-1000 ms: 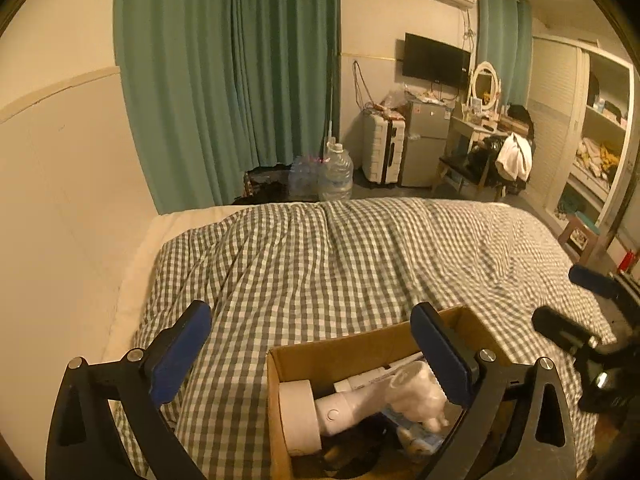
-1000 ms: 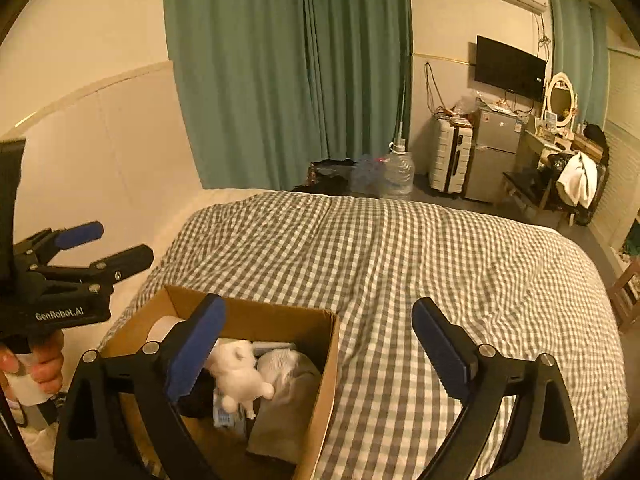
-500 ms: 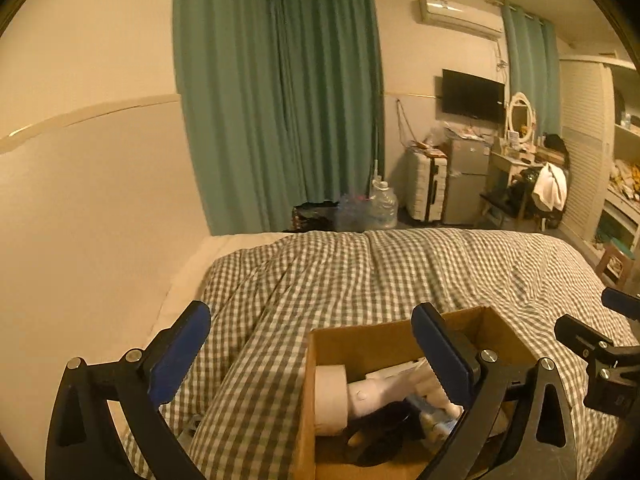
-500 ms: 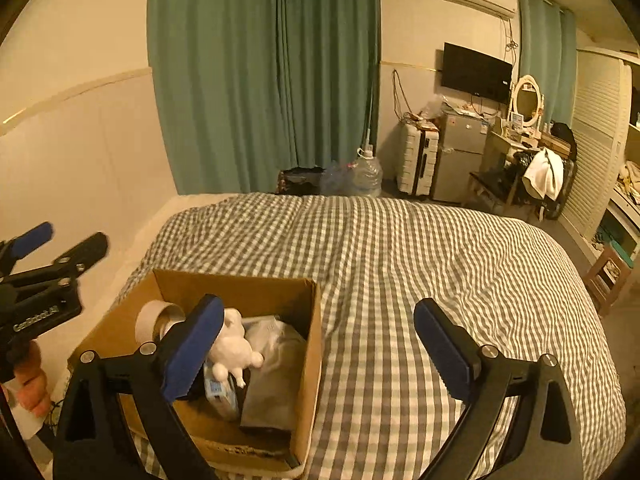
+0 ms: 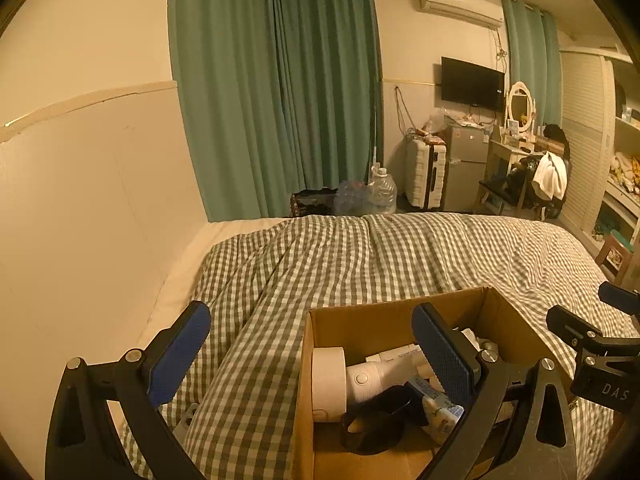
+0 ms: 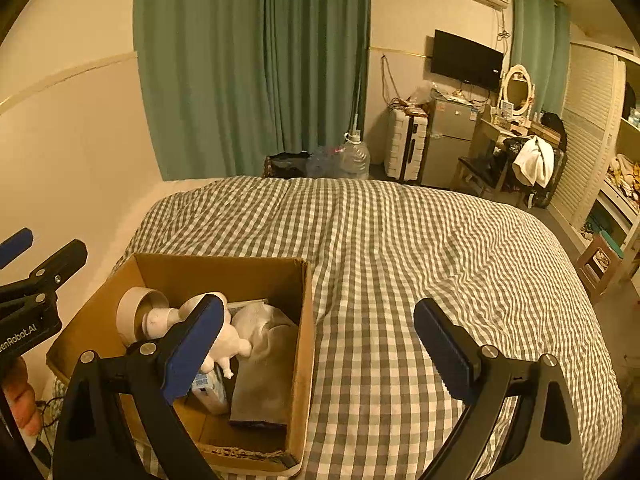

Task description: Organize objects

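Observation:
An open cardboard box (image 6: 306, 320) sits on the checked bed cover; it also shows in the left wrist view (image 5: 304, 360). Inside lie a roll of tape (image 5: 329, 384), a white cylindrical device (image 5: 368, 380), a black strap (image 5: 376, 420), a white plush toy (image 6: 230, 342), a small carton (image 6: 210, 392) and a grey folded cloth (image 6: 266, 376). My left gripper (image 5: 312, 350) is open and empty, above the box's left side. My right gripper (image 6: 318, 344) is open and empty, above the box's right wall.
The checked bed cover (image 6: 420, 248) stretches ahead and to the right. A beige padded wall (image 5: 80, 208) runs along the left. Beyond the bed stand green curtains (image 6: 256, 64), a water jug (image 6: 356, 156), a suitcase (image 6: 404, 144), a small fridge and a cluttered desk.
Both grippers have drawn back and up from the box, so more of the room shows. Both stay open and empty. The box's contents have not moved.

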Tool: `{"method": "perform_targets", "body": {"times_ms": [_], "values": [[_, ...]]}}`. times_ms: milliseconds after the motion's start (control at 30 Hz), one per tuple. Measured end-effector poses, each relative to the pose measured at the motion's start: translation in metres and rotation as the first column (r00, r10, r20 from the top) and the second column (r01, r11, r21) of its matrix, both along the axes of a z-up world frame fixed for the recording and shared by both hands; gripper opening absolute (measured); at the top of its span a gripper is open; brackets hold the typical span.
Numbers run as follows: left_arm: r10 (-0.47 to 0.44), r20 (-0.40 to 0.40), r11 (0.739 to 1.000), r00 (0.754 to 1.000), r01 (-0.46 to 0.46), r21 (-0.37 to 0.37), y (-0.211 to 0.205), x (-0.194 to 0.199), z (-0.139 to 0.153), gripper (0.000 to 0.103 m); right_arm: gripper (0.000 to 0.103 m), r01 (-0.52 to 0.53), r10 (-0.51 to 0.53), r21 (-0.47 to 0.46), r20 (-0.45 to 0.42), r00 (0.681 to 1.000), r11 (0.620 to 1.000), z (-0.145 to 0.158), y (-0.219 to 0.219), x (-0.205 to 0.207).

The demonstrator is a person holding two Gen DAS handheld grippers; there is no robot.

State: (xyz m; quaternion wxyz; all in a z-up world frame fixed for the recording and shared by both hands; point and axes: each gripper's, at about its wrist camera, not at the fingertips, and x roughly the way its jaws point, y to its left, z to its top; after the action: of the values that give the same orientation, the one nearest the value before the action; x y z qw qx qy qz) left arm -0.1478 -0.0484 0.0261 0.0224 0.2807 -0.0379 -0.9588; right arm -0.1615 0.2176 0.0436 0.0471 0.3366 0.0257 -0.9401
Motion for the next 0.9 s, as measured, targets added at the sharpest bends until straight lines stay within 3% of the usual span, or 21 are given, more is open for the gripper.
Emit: {"method": "perform_targets", "body": {"times_ms": [900], "values": [[0.009, 0.014, 1.0, 1.0, -0.009, 0.01, -0.0016, 0.0062, -0.0003, 0.103, 0.096, 0.008, -0.008, -0.007, 0.02, 1.0, 1.0, -0.0098, -0.002, -0.0053]]}}
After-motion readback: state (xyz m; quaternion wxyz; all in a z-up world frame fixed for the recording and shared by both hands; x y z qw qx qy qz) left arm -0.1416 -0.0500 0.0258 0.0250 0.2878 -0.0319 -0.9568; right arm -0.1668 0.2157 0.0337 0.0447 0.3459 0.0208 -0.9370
